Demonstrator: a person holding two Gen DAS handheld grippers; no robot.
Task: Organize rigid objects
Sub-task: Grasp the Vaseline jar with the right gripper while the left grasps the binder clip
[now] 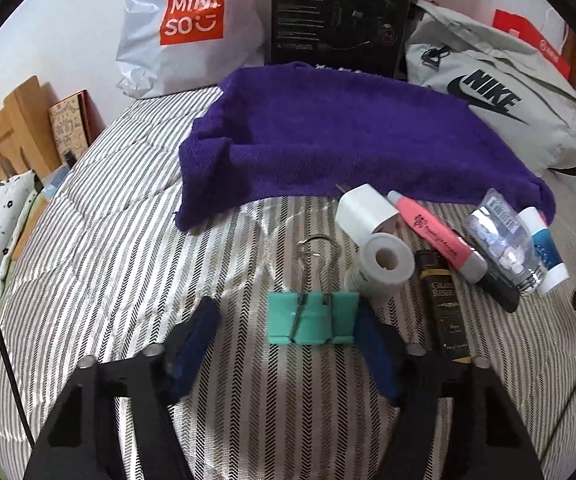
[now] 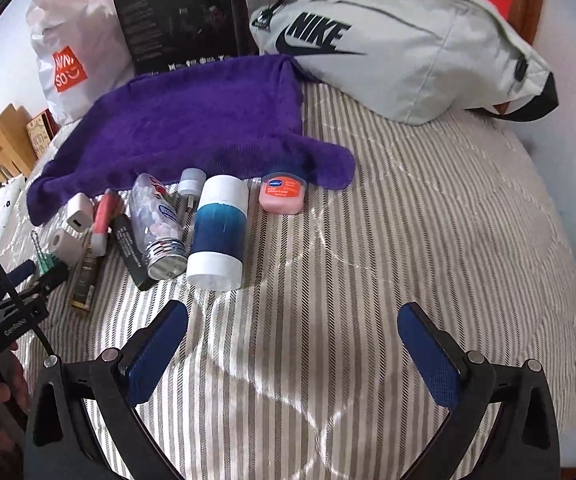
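- While the left tongs (image 1: 288, 344) stand apart around the green clip (image 1: 312, 318) on the bed (image 1: 127, 240), one pad perhaps touches it.
- Right tongs (image 2: 294, 356) gape, empty, near the blue stick (image 2: 217, 232).

A bedroom in someone's home: a striped quilt (image 1: 107, 208) covers the bed, with a wooden headboard (image 1: 3, 136) and floral pillow (image 1: 3, 216) at its left edge.

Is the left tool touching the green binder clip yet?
Cannot tell. In the left wrist view the left tool straddles the green binder clip; a gap shows on the left side, while the right pad meets the clip's edge ambiguously.
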